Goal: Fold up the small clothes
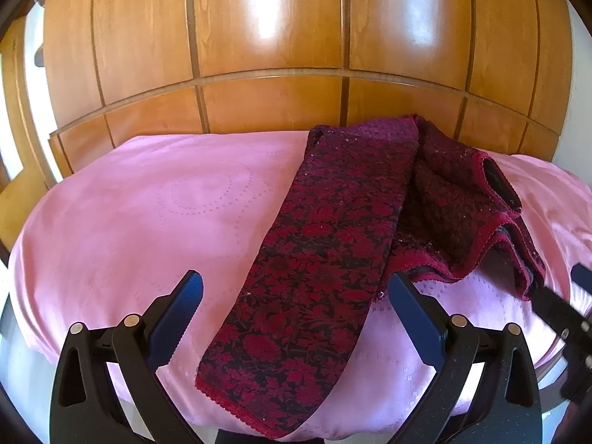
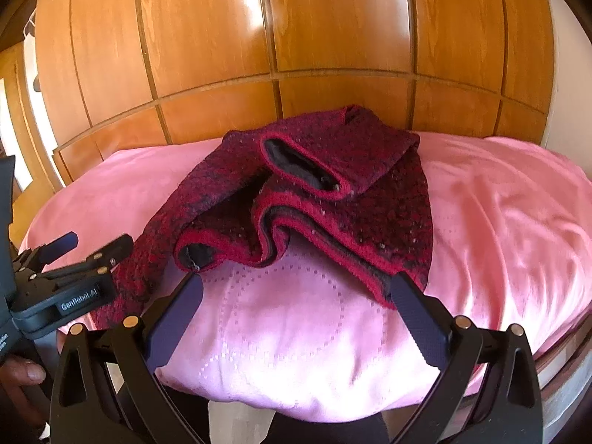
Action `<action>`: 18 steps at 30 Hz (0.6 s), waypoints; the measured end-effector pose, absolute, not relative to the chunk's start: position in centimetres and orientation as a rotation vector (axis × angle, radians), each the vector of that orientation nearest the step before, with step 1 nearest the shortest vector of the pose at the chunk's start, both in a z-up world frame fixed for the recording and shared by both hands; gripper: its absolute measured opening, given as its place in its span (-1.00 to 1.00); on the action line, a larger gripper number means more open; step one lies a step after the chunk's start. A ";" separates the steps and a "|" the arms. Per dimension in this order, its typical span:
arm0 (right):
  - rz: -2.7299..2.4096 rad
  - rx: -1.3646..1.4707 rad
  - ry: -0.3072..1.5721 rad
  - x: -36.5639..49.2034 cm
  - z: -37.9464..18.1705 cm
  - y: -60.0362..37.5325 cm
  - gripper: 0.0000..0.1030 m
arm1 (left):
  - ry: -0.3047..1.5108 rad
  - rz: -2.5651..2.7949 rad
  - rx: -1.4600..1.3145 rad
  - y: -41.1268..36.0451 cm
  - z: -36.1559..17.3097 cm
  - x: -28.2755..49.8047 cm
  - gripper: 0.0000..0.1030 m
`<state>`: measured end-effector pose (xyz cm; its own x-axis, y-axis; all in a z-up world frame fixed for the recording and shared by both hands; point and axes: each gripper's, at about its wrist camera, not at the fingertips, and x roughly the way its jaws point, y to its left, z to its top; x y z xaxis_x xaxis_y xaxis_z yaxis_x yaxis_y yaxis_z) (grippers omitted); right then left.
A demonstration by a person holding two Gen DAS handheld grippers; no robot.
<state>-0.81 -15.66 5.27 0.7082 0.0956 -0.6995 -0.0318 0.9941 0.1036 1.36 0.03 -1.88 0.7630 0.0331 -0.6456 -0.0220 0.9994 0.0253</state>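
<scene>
Blue-padded, my left gripper (image 1: 294, 298) gapes empty over the near strip of the dark red knit garment (image 1: 325, 259); my right gripper (image 2: 296, 298) is spread too, gripping nothing, its tips just short of the hem. Ahead, sleeves lie bunched on the pink cover (image 2: 499, 222). Folding looks barely begun.

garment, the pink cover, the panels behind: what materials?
Garment: looks like a thick knit in a red-black floral pattern, fuzzy, crimson-edged. Pink cover: smooth woven cloth, slight sheen, embossed dotted circles. Panels: wood or veneer, glossy lacquer, grain and window glare showing.
</scene>
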 end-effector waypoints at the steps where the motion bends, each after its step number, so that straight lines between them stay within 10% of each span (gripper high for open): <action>1: 0.071 0.085 0.774 -0.7 5.5 -15.7 0.96 | 0.706 0.026 0.018 0.0 -1.9 1.5 0.92; 12: 0.096 0.056 0.701 2.4 7.7 -16.5 0.96 | 0.759 -0.066 0.097 -1.2 -4.0 2.4 0.92; 18: 0.139 -0.021 0.685 6.5 8.2 -15.8 0.96 | 0.850 -0.114 0.188 -1.7 -7.1 2.9 0.59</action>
<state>6.49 -15.76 8.21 0.7653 0.1216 -0.6321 -0.1351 0.9905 0.0270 2.92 -1.68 -7.14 0.6556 -0.0254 -0.7547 0.1749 0.9774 0.1191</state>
